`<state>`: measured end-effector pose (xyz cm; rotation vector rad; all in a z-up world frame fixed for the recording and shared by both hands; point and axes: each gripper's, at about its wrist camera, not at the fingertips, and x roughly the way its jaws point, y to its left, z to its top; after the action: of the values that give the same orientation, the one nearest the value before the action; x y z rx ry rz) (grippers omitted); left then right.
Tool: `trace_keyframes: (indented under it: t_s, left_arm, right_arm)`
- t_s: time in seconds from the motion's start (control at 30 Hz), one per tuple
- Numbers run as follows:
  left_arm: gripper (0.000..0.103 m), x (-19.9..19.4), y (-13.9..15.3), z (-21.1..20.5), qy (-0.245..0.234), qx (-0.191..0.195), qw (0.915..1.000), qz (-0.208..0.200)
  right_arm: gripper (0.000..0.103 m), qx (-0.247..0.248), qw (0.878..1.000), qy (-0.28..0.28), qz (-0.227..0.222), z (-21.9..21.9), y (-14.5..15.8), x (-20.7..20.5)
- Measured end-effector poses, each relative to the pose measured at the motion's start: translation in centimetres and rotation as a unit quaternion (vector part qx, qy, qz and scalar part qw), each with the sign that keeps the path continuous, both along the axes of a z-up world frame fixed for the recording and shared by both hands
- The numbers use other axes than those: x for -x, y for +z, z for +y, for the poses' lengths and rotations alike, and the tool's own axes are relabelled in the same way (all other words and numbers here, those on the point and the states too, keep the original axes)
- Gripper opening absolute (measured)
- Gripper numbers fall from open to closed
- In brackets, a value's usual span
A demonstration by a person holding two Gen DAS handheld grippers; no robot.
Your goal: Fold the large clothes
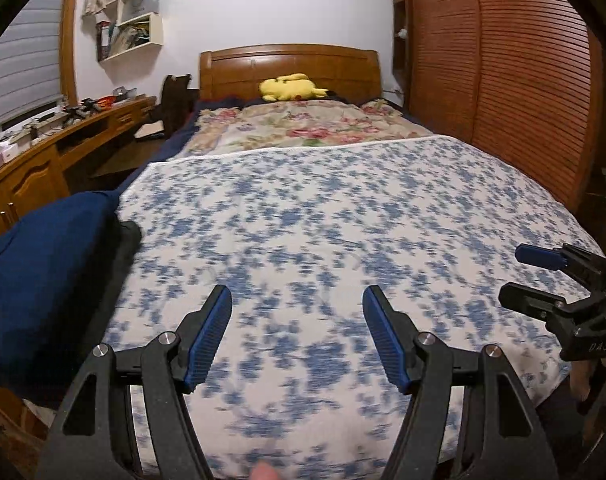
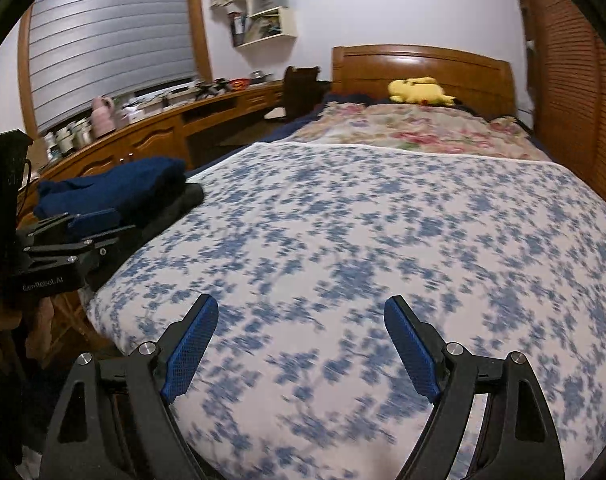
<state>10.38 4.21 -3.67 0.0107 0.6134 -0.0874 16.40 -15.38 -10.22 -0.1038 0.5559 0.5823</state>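
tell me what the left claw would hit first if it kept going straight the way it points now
Most likely the blue-and-white patterned sheet on the bed. The left claw is open, empty and angled down over it, with nothing between. The navy clothes lie off to its left, outside that line. Depth is blurred, so the exact spot is unclear.

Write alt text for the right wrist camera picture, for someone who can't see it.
The right tool hovers open and empty over a bed covered by a blue-and-white patterned cover. Folded dark blue clothes sit at the bed's left edge, just beyond the left tool; a yellow plush toy lies by the wooden headboard.
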Motion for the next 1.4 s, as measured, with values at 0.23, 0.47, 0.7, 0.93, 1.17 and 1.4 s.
trace_keyframes:
  t_s: [0.23, 0.47, 0.7, 0.93, 1.17, 1.4]
  left_arm:
    - [0.069, 0.6, 0.4, -5.0, -0.017, 0.005, 0.9998, 0.005]
    - [0.069, 2.7, 1.7, -8.1, -0.03, 0.015, 0.9994, -0.013]
    - [0.069, 4.4, 3.9, -9.7, -0.039, 0.02, 0.9984, -0.036]
    - [0.069, 6.2, 7.4, -10.3, -0.037, 0.019, 0.9964, -0.074]
    - [0.069, 8.0, 9.4, -9.7, -0.028, 0.021, 0.9939, -0.105]
    - [0.07, 8.9, 9.8, -9.0, -0.015, 0.022, 0.9925, -0.119]
  right_arm:
    - [0.089, -0.014, 0.999, -0.032, -0.012, -4.2, 1.3, 3.0]
    - [0.09, -0.023, 0.998, -0.06, -0.025, -6.8, 2.6, 6.0]
    - [0.09, -0.03, 0.995, -0.085, -0.042, -8.5, 4.0, 8.2]
    - [0.091, -0.041, 0.99, -0.102, -0.082, -9.5, 6.4, 11.2]
    - [0.092, -0.053, 0.985, -0.109, -0.119, -9.9, 8.2, 14.0]
    - [0.092, -0.047, 0.982, -0.115, -0.139, -9.1, 7.6, 15.1]
